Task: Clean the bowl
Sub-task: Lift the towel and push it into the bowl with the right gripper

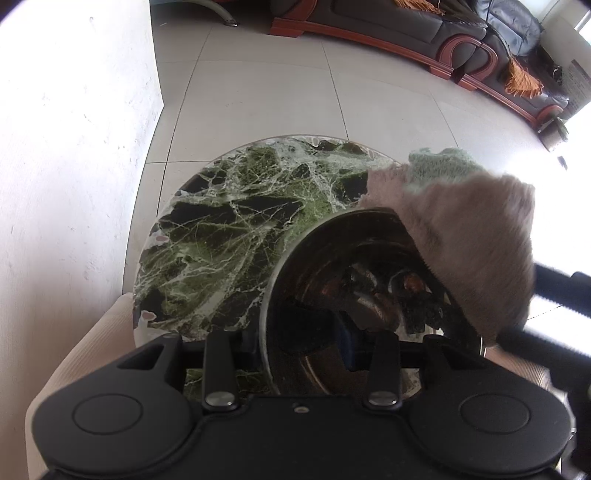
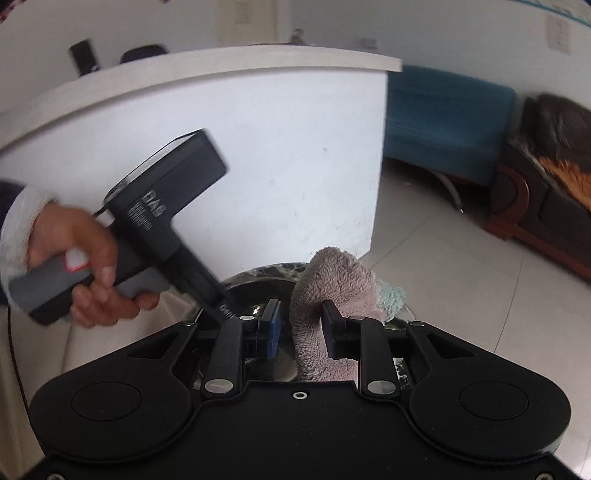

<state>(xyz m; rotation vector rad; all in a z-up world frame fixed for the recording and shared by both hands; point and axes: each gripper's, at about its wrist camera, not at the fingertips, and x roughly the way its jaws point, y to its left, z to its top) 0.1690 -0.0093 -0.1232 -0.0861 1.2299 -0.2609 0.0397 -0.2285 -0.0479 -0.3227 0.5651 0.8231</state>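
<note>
In the right wrist view the right gripper (image 2: 300,332) has a gap between its blue-padded left finger and its black right finger; a pinkish-brown cloth (image 2: 332,291) with a pale green patch is draped over the right finger and hangs into that gap, so whether the fingers (image 2: 271,328) pinch it cannot be told. Below and behind them, at lower centre, lies the shiny metal bowl (image 2: 258,288). At left of that frame a hand (image 2: 85,266) grips the handle of the left gripper (image 2: 221,314), whose dark body slants down to the bowl's near rim.

In the left wrist view the left fingers (image 1: 349,347) are closed on the bowl (image 1: 354,288) wall at lower centre-right, one pad inside. The cloth (image 1: 465,236) presses into the bowl from the right. The bowl sits on a round green marble table (image 1: 229,229) at centre, with pale floor tiles (image 1: 295,92) above and a dark leather sofa (image 1: 461,33) along the upper right.
</note>
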